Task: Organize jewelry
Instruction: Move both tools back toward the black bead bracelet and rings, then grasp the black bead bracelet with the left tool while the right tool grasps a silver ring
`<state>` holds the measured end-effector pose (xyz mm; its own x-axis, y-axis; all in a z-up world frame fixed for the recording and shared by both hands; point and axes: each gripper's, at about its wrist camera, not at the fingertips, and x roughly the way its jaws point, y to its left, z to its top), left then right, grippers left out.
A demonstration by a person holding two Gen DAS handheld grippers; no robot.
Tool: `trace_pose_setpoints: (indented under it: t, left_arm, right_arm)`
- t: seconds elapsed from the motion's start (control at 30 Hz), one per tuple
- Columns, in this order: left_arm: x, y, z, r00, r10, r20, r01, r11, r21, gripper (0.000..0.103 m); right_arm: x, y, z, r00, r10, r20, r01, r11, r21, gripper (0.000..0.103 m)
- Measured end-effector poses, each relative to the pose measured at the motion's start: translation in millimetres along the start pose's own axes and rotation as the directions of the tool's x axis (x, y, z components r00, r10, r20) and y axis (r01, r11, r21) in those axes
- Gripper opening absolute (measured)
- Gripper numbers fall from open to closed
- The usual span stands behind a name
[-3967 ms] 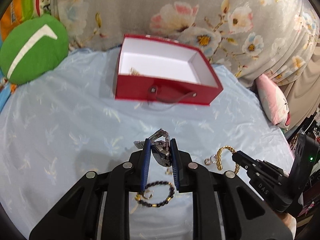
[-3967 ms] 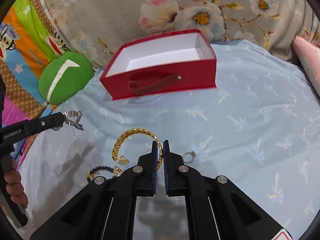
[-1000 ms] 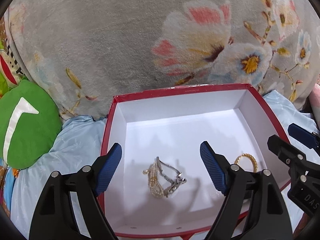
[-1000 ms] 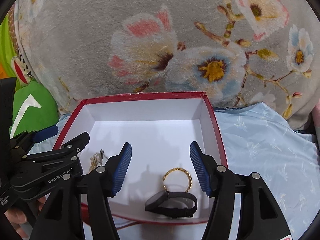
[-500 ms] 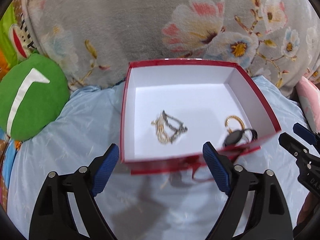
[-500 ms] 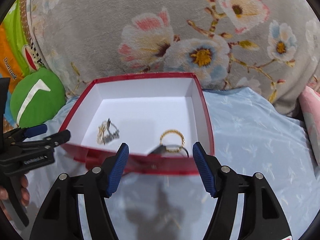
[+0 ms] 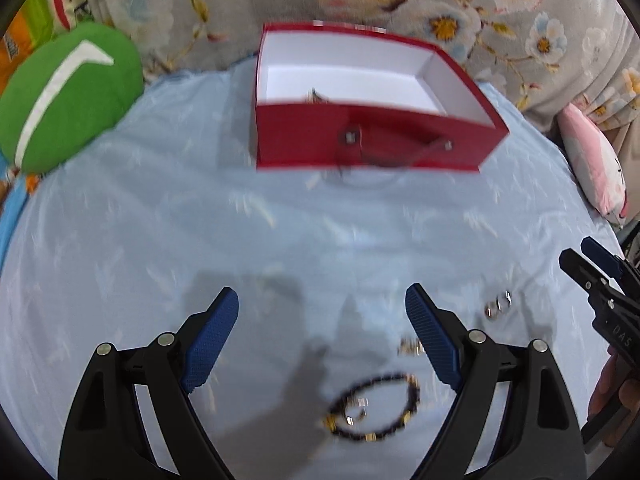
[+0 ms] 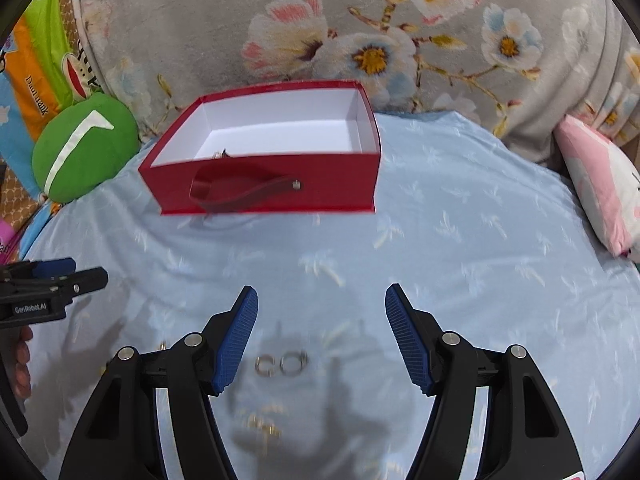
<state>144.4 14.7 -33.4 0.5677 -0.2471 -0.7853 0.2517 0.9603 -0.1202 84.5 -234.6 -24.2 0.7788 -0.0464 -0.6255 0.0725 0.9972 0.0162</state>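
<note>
Both grippers, left (image 7: 322, 332) and right (image 8: 321, 330), have pulled back from the red cardboard box (image 8: 268, 178), jaws spread, empty. Black beaded bracelet (image 7: 374, 406) below left jaws, silver rings (image 8: 281, 363) between right: next pickups.

A light blue sheet (image 8: 460, 248) is covering the bed. A gray flowery blanket (image 8: 360, 20) is lying behind, with 1 green pillow (image 8: 82, 146) and 1 pink pillow (image 8: 600, 184).

Box (image 7: 372, 148): red, white-lined, stood open on blue sheet (image 7: 160, 220).
Left gripper (image 7: 322, 336): jaws spread wide, empty.
Bead bracelet (image 7: 376, 408): lay between the fingers.
Rings (image 7: 498, 306): lay right.
Green cushion (image 7: 64, 96): far left.
</note>
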Motion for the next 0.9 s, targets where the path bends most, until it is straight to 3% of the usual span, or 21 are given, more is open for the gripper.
trace_pose_setpoints:
  t: [0.2,0.4,0.7,0.9]
  left_arm:
    - [5,8,-46,0.998,-0.020,-0.066,0.017,0.998,-0.052,0.083]
    - [9,-1,-67,0.995,-0.028,-0.098,0.024,0.999,-0.041,0.081]
    - [11,-12,-78,0.998,0.001,-0.063,-0.001,1.000,0.005,0.066]
    - [15,-16,-70,0.997,-0.053,-0.064,0.053,0.999,0.003,0.064]
  right_arm:
    - [-4,-9,-35,0.998,0.005,-0.055,-0.003,0.999,0.052,0.065]
    - [-6,-5,-53,0.997,0.012,-0.083,-0.007,0.998,0.059,0.065]
    - [-7,-8,-54,0.996,0.023,-0.081,-0.016,0.996,0.083,0.065]
    - [-4,-7,-55,0.996,0.031,-0.085,-0.024,0.996,0.083,0.065]
